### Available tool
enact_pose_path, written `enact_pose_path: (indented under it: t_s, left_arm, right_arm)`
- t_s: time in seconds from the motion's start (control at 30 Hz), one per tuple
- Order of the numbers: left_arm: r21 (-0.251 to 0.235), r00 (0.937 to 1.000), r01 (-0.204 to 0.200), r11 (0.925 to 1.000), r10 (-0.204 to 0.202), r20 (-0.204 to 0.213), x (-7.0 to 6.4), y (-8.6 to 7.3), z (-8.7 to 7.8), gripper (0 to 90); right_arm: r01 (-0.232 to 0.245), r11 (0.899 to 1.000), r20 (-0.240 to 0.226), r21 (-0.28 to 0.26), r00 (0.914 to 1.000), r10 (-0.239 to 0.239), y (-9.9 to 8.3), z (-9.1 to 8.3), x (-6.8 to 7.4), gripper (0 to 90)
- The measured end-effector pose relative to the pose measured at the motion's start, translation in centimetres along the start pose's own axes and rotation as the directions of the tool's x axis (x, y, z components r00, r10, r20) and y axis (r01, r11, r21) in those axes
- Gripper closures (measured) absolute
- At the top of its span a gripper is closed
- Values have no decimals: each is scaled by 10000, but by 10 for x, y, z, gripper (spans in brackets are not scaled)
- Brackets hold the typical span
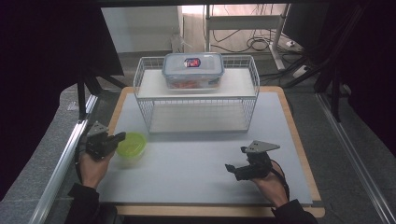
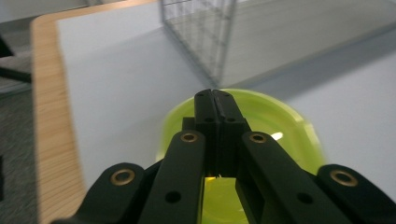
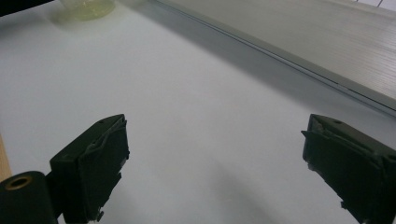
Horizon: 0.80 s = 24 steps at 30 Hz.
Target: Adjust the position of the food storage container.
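Observation:
A yellow-green plastic bowl [image 1: 131, 145] sits on the grey mat at the front left. My left gripper [image 1: 121, 136] is shut, its tips at the bowl's left rim. In the left gripper view the pressed-together jaws [image 2: 215, 93] reach over the bowl [image 2: 275, 121], and nothing shows between them. My right gripper [image 1: 236, 158] hovers low over the bare mat at the front right. Its jaws stand wide open [image 3: 215, 135] with nothing between them. The bowl [image 3: 88, 7] appears far off at the top left of the right gripper view.
A white wire rack [image 1: 196, 93] stands at the back middle, with a clear lidded food box [image 1: 193, 70] on its top shelf. The rack's lower board [image 3: 327, 42] lies ahead of the right gripper. The grey mat [image 1: 196, 158] has a wooden border [image 1: 299, 140].

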State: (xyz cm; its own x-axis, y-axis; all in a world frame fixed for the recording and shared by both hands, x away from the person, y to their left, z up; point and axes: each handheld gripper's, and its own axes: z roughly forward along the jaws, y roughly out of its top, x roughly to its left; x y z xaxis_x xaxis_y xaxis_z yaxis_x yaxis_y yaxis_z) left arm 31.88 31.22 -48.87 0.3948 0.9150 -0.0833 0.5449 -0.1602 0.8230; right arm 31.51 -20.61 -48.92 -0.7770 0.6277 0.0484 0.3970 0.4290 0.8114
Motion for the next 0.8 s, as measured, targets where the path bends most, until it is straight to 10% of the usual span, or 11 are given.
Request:
enact_pose_path:
  t_s: [0.4, 0.8]
  left_arm:
    - [532, 9943, 462, 9975, -408, -984, 24, -16, 10, 899]
    - [888, 9969, 238, 9958, -170, -766, 8, -14, 23, 898]
  right_arm:
    - [98, 9999, 11, 121, 10000, -98, 0, 2, 1, 76]
    - [135, 9996, 26, 264, 9999, -136, -1, 4, 1, 77]
